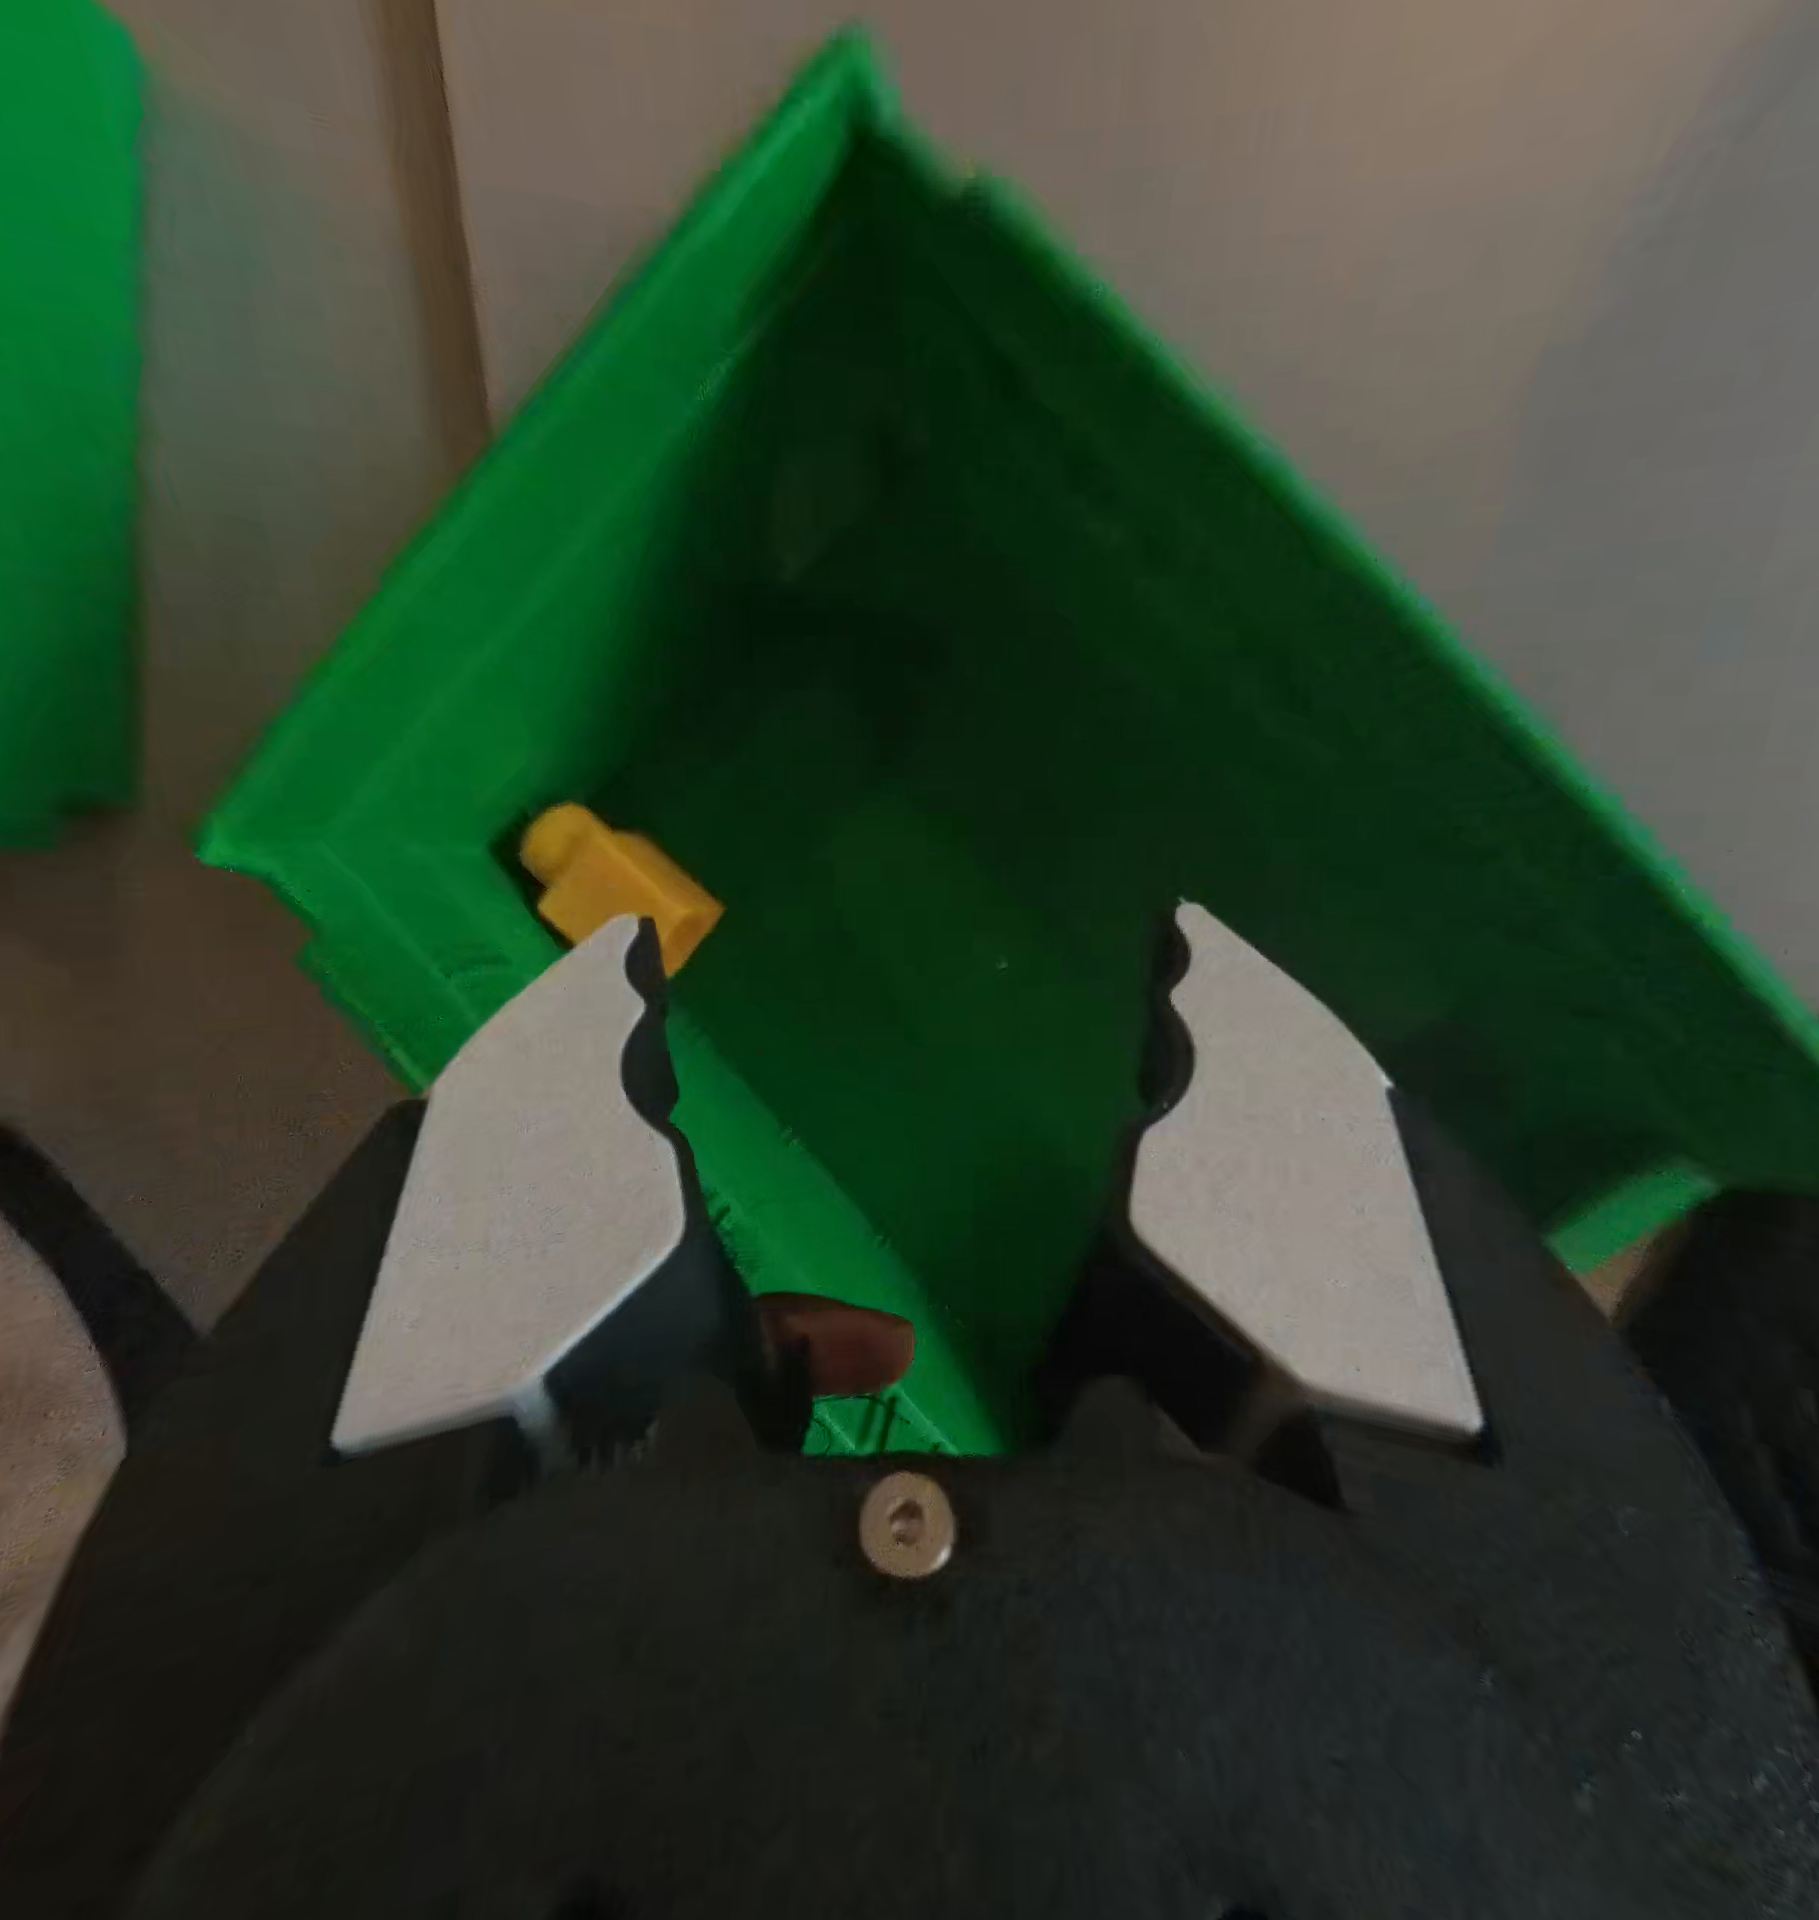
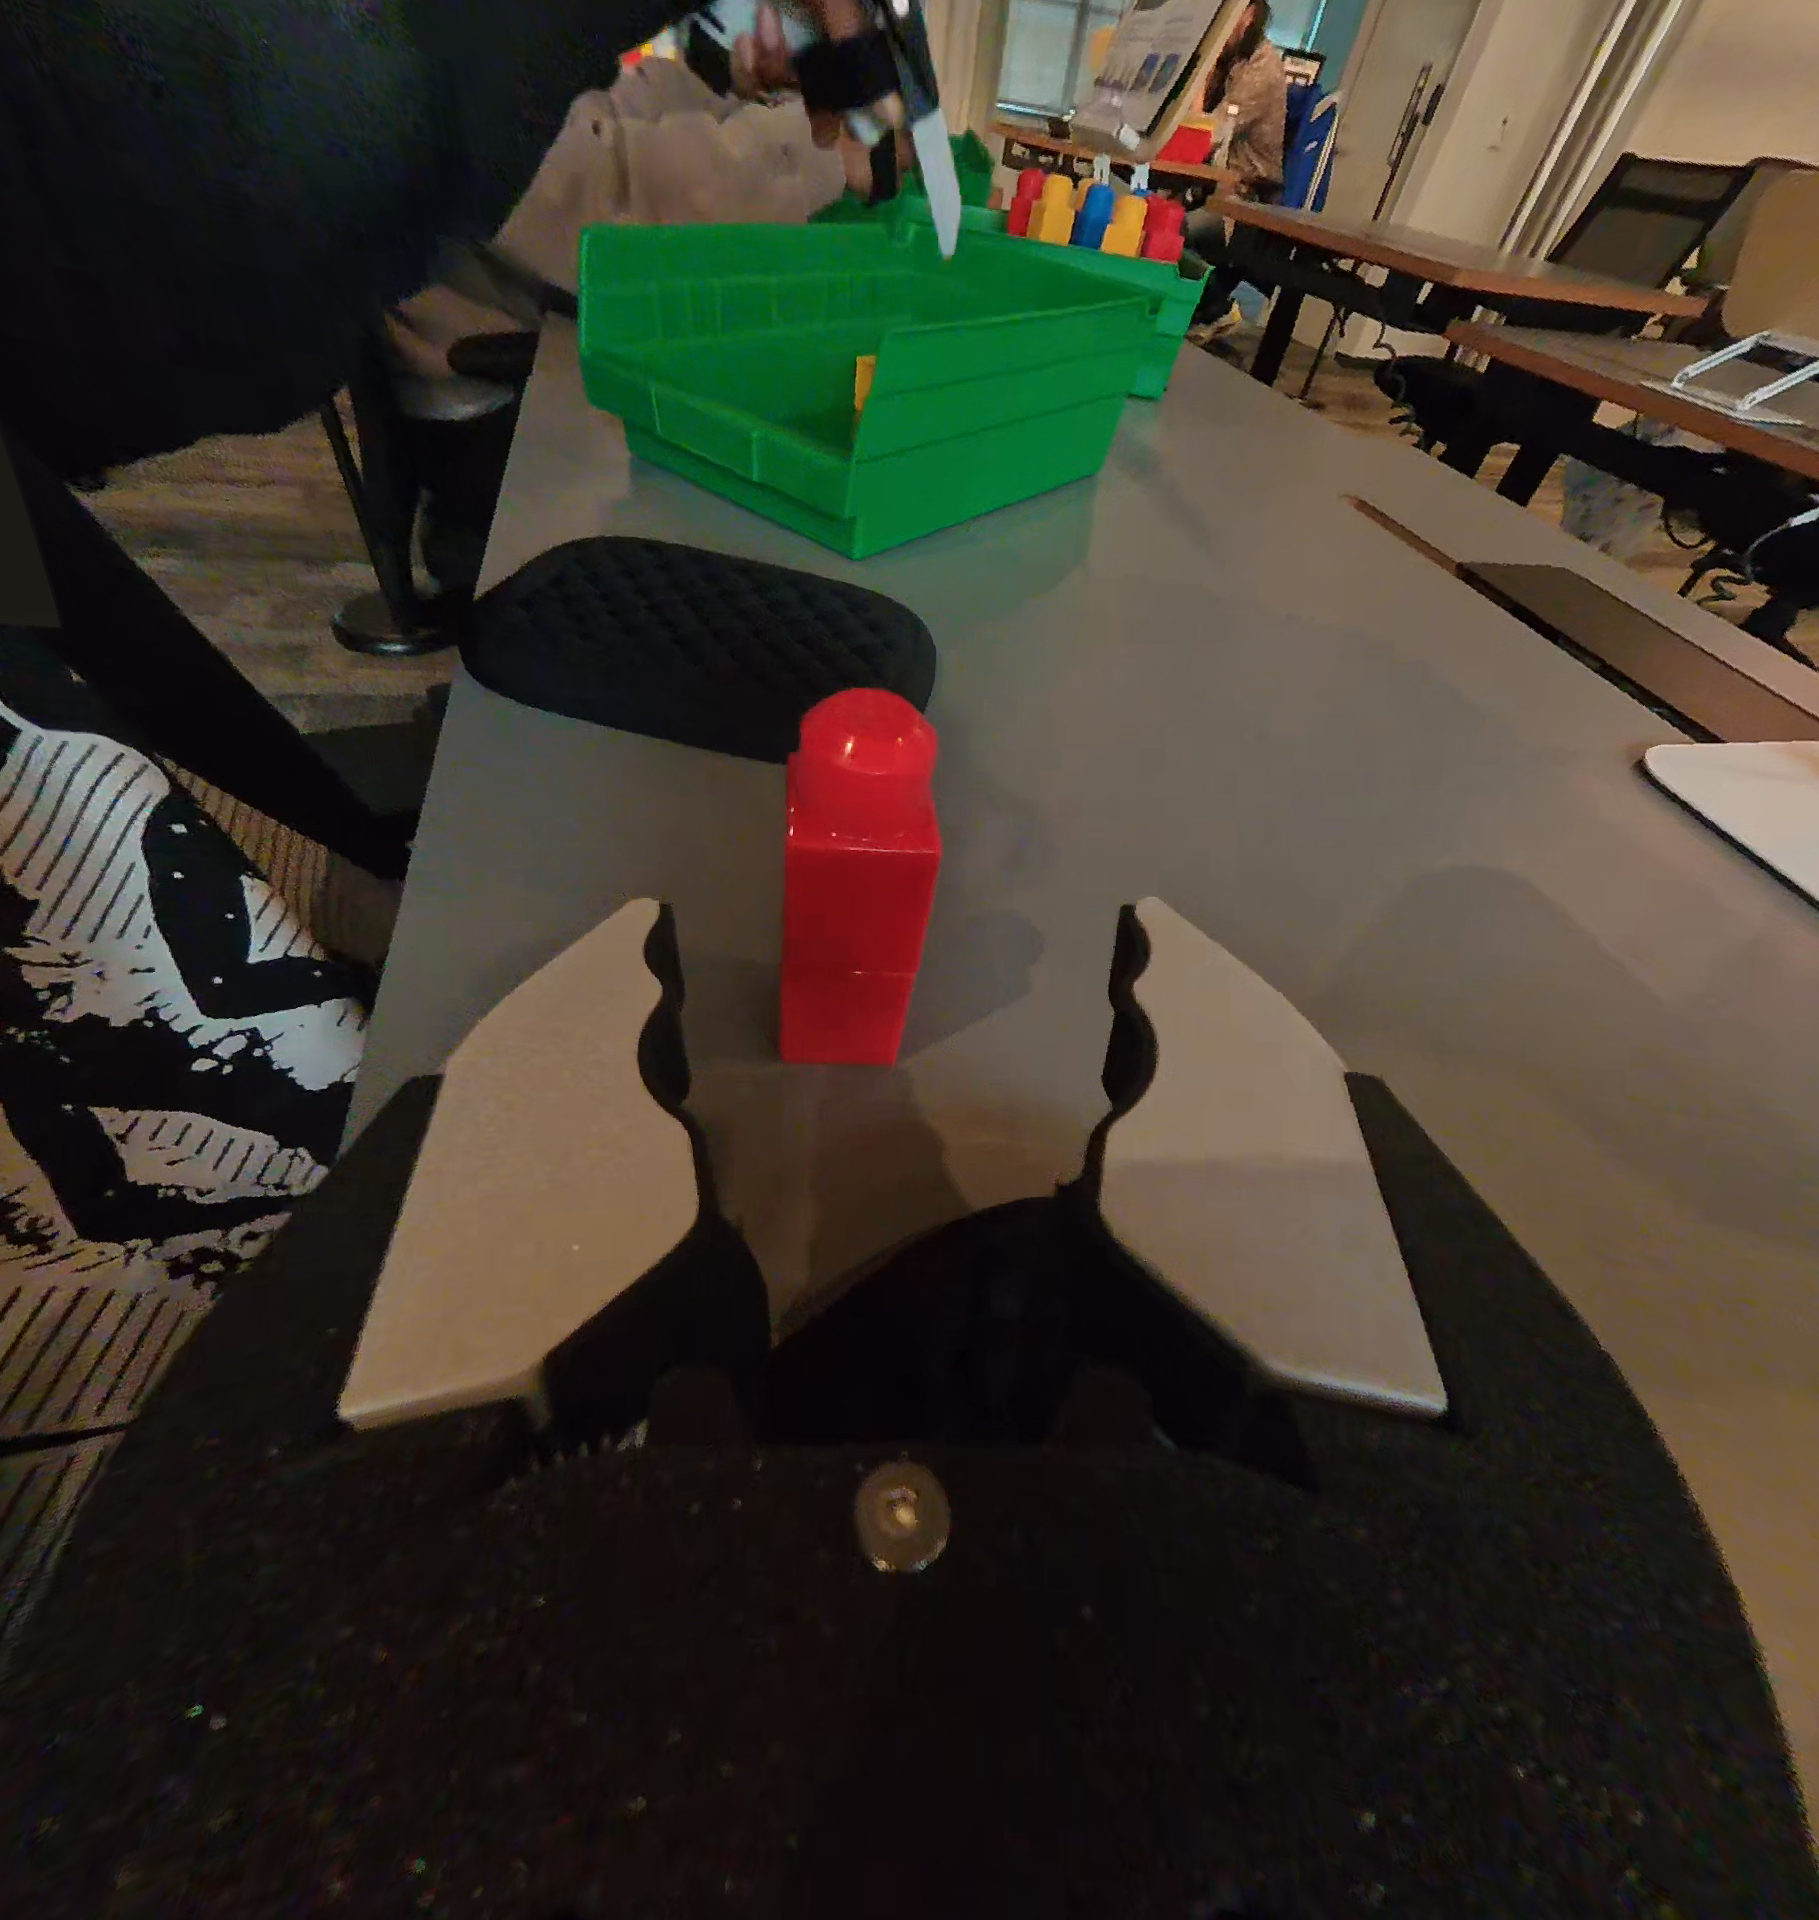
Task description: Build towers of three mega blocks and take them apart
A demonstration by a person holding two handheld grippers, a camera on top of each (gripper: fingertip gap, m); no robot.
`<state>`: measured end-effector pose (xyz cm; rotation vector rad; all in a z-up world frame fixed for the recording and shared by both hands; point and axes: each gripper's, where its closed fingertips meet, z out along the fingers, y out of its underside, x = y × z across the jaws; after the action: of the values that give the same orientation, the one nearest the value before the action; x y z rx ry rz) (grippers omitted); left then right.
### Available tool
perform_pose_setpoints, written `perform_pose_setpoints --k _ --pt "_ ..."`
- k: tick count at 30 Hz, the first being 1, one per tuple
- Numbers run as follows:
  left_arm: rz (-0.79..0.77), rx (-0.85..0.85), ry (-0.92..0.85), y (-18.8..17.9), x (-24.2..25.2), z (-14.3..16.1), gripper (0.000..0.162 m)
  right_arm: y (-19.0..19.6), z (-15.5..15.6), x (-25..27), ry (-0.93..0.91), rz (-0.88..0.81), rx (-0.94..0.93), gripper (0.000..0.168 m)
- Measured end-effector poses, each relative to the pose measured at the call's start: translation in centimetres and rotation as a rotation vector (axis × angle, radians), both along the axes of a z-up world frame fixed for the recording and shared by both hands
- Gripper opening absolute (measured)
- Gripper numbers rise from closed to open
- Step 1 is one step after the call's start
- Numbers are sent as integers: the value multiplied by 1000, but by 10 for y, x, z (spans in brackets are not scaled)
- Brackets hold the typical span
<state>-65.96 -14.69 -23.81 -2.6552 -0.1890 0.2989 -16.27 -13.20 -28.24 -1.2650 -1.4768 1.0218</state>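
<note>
Your right gripper (image 2: pixel 894 987) sits low over the grey table (image 2: pixel 1248 790), with the two-high red block stack (image 2: pixel 858 904) standing just ahead between its fingers. Behind the stack lies the black quilted pad (image 2: pixel 697 639); beyond that, the green plastic bin (image 2: pixel 843 343). Your left gripper (image 1: pixel 910 997) hangs above that bin, where a yellow block (image 1: pixel 614 883) lies inside by the left wall.

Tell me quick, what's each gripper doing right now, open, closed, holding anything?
Left gripper: open, empty, above the green bin holding a yellow block.
Right gripper: open, empty, the red block stack just ahead of its fingertips.
</note>
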Motion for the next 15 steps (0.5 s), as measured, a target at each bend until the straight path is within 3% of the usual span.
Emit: perform_pose_setpoints --k 5,15 --pt "207 -163 -112 -2 -38 -55 89 0 4 2 30 -12 25 77" --pt "363 -330 -32 -16 -65 -90 88 4 26 14 191 -25 -8 69"
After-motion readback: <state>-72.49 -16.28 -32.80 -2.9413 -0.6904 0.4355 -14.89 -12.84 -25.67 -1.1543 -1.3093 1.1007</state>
